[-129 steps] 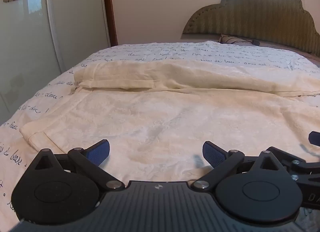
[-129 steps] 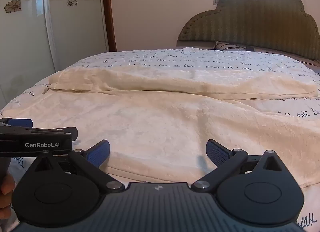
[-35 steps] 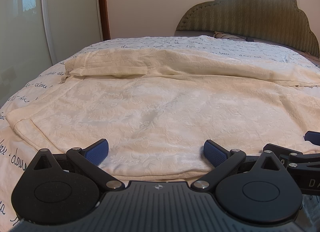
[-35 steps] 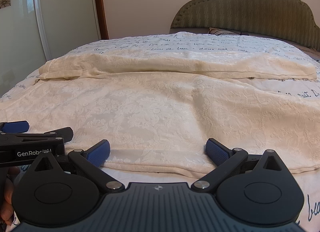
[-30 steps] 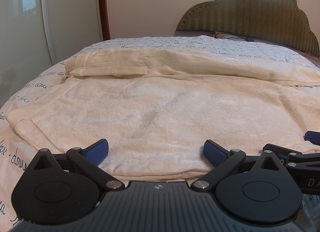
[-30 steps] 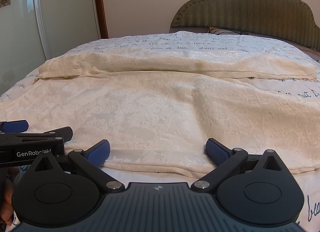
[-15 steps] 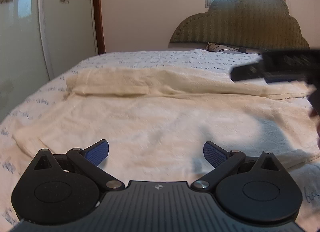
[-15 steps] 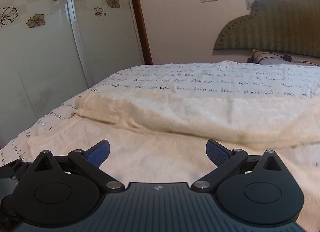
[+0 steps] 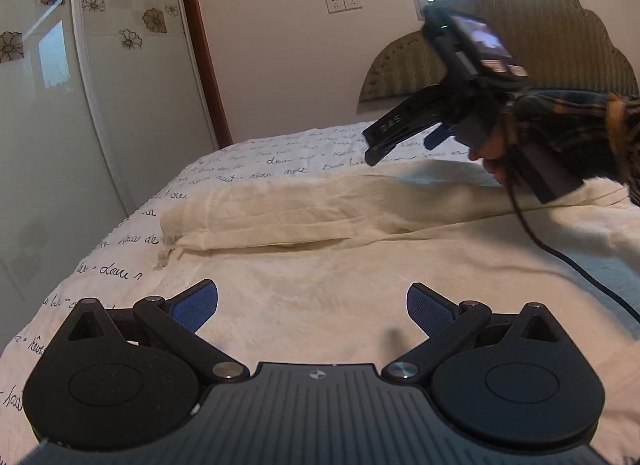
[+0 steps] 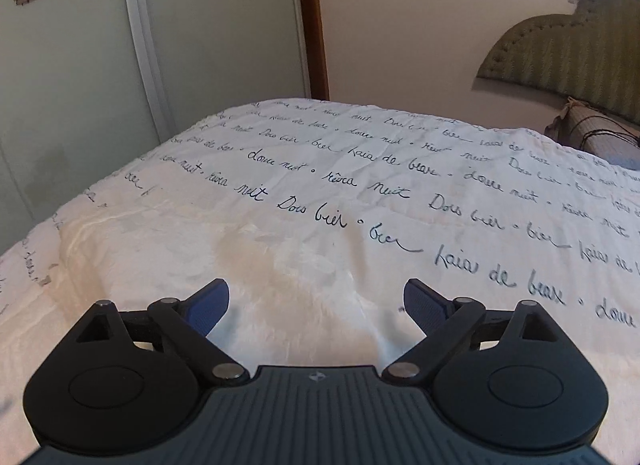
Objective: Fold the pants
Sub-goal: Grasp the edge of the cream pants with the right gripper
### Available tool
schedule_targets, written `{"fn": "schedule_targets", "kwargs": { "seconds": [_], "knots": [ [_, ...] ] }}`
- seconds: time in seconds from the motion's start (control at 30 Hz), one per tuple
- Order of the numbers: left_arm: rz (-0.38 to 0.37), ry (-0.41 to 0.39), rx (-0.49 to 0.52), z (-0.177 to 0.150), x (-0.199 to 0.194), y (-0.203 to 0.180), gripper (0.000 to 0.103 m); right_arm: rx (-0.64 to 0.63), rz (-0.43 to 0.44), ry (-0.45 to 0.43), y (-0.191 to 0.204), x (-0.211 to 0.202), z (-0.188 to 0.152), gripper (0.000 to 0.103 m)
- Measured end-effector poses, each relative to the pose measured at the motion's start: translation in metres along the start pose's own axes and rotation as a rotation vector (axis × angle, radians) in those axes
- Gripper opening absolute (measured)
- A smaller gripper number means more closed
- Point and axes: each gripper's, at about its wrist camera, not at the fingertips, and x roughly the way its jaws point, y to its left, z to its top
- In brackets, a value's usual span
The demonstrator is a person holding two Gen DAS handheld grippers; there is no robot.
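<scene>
Pants spread flat on bed. Left gripper and right gripper both released, empty. Cloth thin, limp, light; pinch at hem or waistband edge.

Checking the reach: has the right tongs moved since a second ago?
Yes. The right tongs have moved forward across the pants toward the far leg's edge; the script-printed bedsheet now fills its view.

"DAS" on right gripper; perhaps "nuit" on bedspread
</scene>
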Motion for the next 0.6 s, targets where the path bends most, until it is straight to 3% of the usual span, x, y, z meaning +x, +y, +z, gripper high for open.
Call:
{"fn": "schedule_targets", "kwargs": {
  "seconds": [0.1,0.23,0.27,0.3,0.33,0.37,0.4,0.5,0.6],
  "knots": [
    [-0.035,0.041,-0.007,-0.001,0.012,0.006,0.102,-0.032,0.009,0.040,0.003,0.036,0.015,0.092],
    [-0.083,0.069,-0.021,0.002,0.022,0.019,0.102,-0.011,0.093,0.116,-0.001,0.079,0.029,0.091],
    [-0.081,0.071,-0.027,0.005,0.025,0.024,0.102,-0.007,0.116,0.135,-0.002,0.084,0.029,0.078],
    [-0.074,0.069,-0.037,0.009,0.028,0.030,0.102,-0.006,0.157,0.147,-0.001,0.087,0.029,0.057],
    [-0.065,0.071,-0.051,0.013,0.033,0.036,0.102,-0.019,0.185,0.131,0.001,0.085,0.028,0.049],
    [-0.052,0.075,-0.071,0.019,0.038,0.044,0.102,-0.048,0.208,0.116,0.005,0.081,0.026,0.034],
    [-0.040,0.085,-0.097,0.024,0.045,0.053,0.102,-0.083,0.217,0.102,0.009,0.075,0.024,0.028],
    [-0.032,0.134,-0.233,0.038,0.064,0.082,0.102,-0.201,0.157,0.029,0.029,0.056,0.018,0.023],
    [-0.101,0.173,-0.455,0.046,0.077,0.119,0.102,-0.401,0.071,-0.081,0.060,0.021,0.004,0.022]
  ]
}}
